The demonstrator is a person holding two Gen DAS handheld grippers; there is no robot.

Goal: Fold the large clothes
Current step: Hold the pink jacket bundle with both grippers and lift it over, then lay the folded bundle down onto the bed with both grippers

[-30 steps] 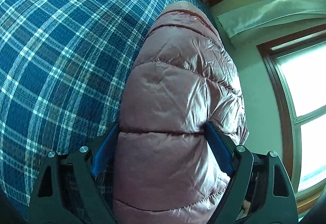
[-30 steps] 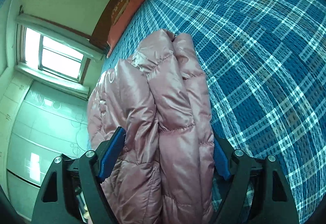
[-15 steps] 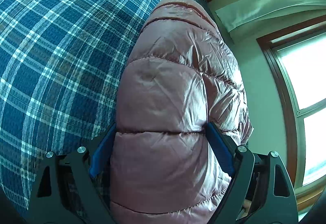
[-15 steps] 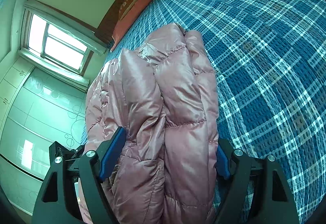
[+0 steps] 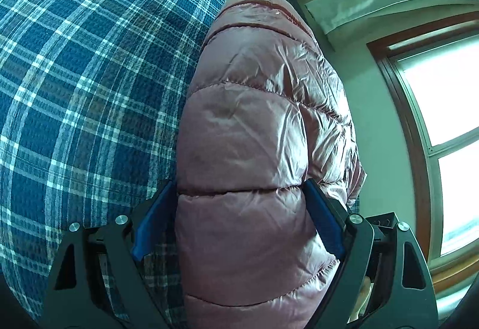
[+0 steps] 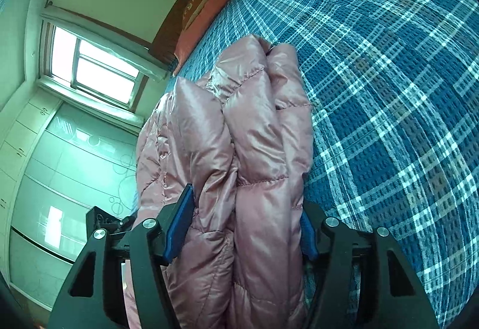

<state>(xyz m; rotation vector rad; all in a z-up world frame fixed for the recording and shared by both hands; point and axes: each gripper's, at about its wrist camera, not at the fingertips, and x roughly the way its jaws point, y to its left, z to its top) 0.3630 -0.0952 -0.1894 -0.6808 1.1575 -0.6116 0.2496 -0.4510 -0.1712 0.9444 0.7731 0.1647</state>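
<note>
While each tool (image 5: 239, 200) (image 6: 245, 218) clamps the pink puffer jacket (image 5: 257, 134), blue plaid bedding (image 5: 89, 74) spreads toward a bright window (image 6: 92, 71).

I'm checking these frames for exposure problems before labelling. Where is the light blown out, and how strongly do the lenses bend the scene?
Left wrist view: the window is blown out to white, and sheen glints on the pink puffer jacket. Right wrist view: the window panes are likewise white, and the plaid bedspread lines bow outward. Both views: dark vignetted corners, no obvious blur.
</note>
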